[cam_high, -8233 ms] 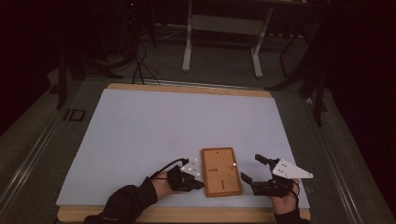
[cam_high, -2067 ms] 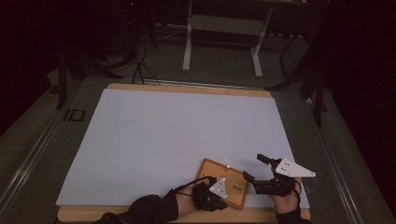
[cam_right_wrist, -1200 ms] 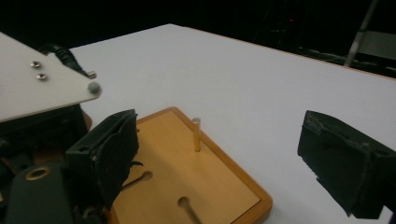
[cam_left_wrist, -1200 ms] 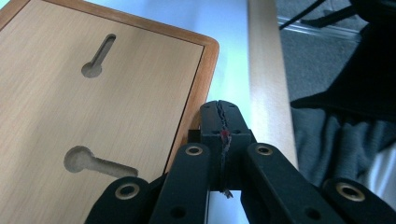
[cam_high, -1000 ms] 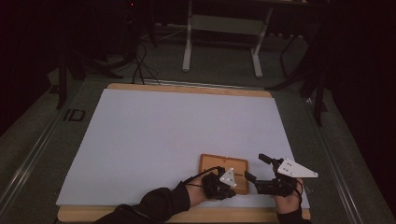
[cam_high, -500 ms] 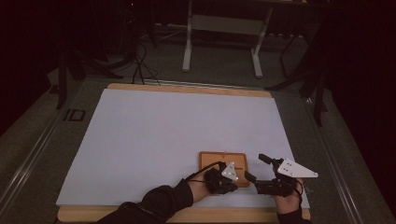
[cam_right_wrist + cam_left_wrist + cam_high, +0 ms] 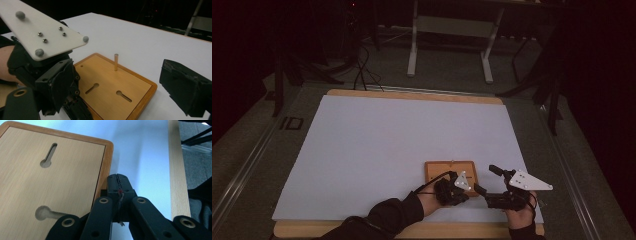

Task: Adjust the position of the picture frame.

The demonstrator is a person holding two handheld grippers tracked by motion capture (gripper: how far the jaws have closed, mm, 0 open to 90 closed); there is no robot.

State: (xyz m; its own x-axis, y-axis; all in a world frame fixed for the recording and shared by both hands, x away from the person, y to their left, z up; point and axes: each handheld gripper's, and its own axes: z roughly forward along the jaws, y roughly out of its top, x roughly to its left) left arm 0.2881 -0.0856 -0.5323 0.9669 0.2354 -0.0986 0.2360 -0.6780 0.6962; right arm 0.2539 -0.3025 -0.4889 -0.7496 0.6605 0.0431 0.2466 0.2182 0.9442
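1. A wooden board (image 7: 451, 170) lies flat on the white sheet (image 7: 402, 145) that covers the table (image 7: 412, 95).
2. The board sits near the front edge of the table, toward the right corner.
3. The board has a darker rim and a lighter middle.
4. Two keyhole slots (image 7: 123, 96) are cut into the middle of the board.
5. A thin wooden peg (image 7: 116, 62) stands upright near one edge of the board.
6. A small dot (image 7: 81, 66) marks one corner of the board.
7. The left gripper (image 7: 118, 182) has its jaws pressed tight together, with nothing between them.
8. Its tip rests just beside the rim of the board, at one corner, low over the white sheet.
9. From the high view, the left gripper (image 7: 452, 187) is at the front edge of the board, and part of it covers that edge.
10. A dark sleeve (image 7: 382, 220) comes in from the bottom, behind the left gripper.
11. The right gripper (image 7: 492, 184) sits just to the right of the board, by the right edge of the white sheet.
12. Its jaws are spread wide and hold nothing.
13. In the right gripper view, one black jaw stands at the right and the board lies in the gap ahead.
14. The right gripper does not touch the board.
15. The two grippers are near each other but apart.
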